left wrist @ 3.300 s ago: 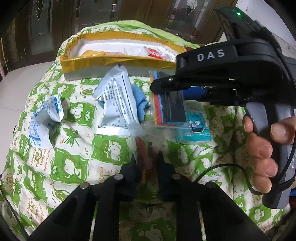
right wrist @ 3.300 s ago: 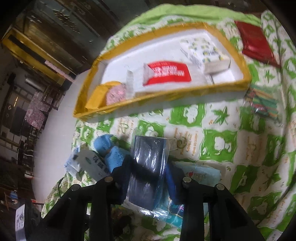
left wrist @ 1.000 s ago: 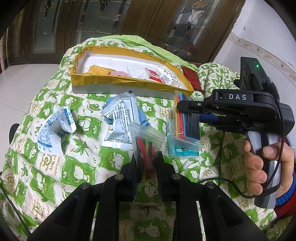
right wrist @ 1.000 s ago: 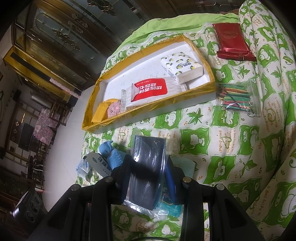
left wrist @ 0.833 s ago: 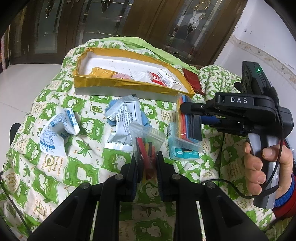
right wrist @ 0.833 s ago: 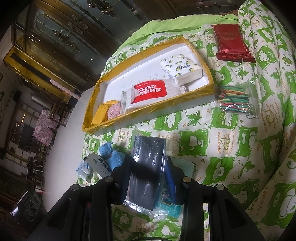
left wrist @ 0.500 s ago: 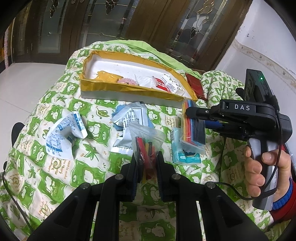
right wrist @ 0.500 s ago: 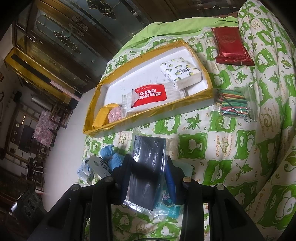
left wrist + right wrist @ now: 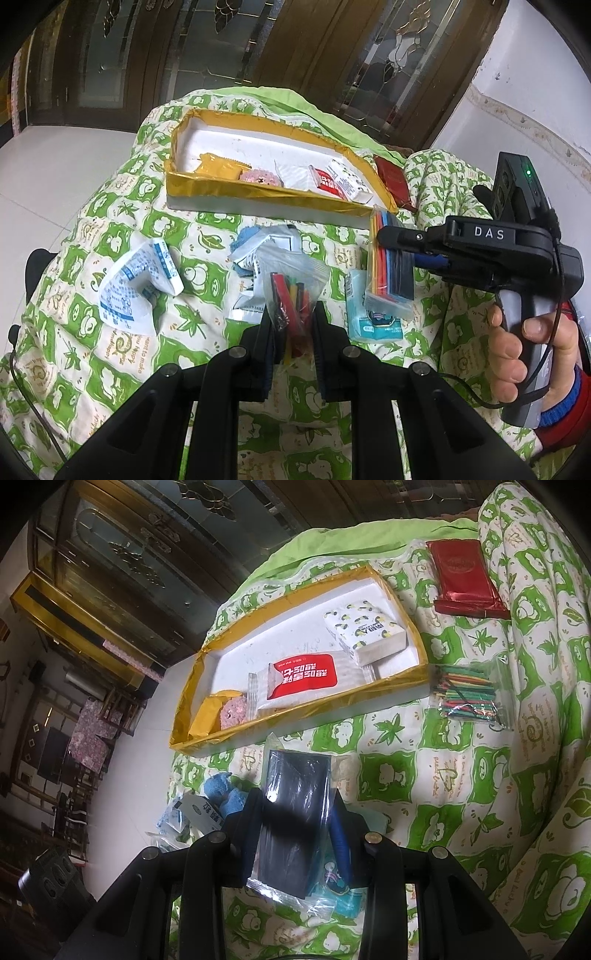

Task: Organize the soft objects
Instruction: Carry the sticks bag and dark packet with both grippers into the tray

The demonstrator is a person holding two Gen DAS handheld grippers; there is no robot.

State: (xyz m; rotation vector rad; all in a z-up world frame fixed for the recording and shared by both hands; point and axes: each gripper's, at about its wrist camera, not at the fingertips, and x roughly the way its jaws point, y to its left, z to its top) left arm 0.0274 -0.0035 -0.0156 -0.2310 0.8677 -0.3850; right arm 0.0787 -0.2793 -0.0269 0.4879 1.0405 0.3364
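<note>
Holding a clear bag of coloured sticks [image 9: 291, 291], my left gripper [image 9: 291, 332] has its jaws pinched on the lower part, so the bag's bottom is hidden between the fingers. My right gripper [image 9: 295, 823] is closed on a clear packet of coloured sheets [image 9: 295, 812]; in its own view only the dark top sheet shows. Both are lifted above the green patterned quilt [image 9: 110, 206], in front of the yellow-edged tray [image 9: 258, 194]. Under the packet a teal pouch [image 9: 373, 321] lies half covered, probably touching nothing above. A blue cloth [image 9: 223, 794] is partly hidden by a white wrapper [image 9: 255, 251].
</note>
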